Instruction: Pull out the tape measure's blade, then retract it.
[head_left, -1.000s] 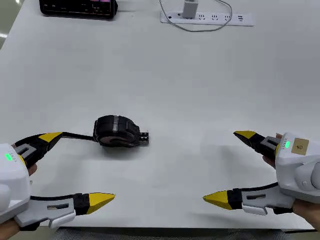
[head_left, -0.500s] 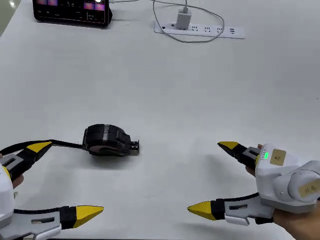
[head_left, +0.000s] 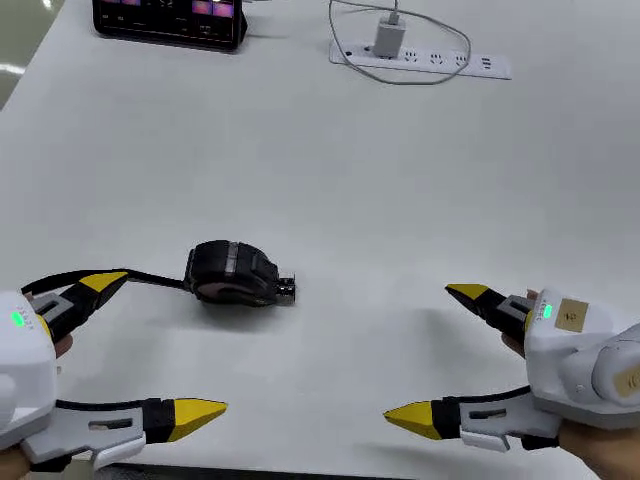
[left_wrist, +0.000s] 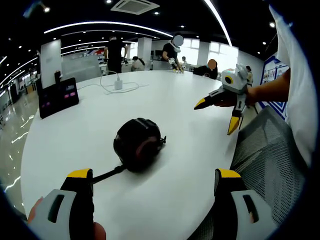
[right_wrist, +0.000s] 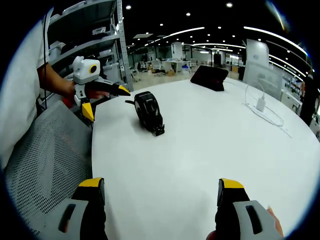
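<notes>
A black tape measure (head_left: 236, 274) lies on the white table (head_left: 330, 180), its blade tip pointing right and a black strap trailing left. It also sits ahead of my left gripper as the tape measure (left_wrist: 138, 143) and far left as the tape measure (right_wrist: 149, 111). My left gripper (head_left: 160, 345) is at the table's near left, open, with nothing between its yellow-tipped jaws; the strap ends near its upper jaw. My right gripper (head_left: 435, 355) is open at the near right, well apart from the tape measure.
A dark tablet (head_left: 170, 20) stands at the far left of the table. A white power strip (head_left: 430, 60) with a plugged charger and cable lies at the far edge. A mesh chair (right_wrist: 40, 150) sits beside the table. People stand in the background.
The head view has shifted a little. Both grippers stay open near the table's front edge, and the tape measure has not moved on the table.
</notes>
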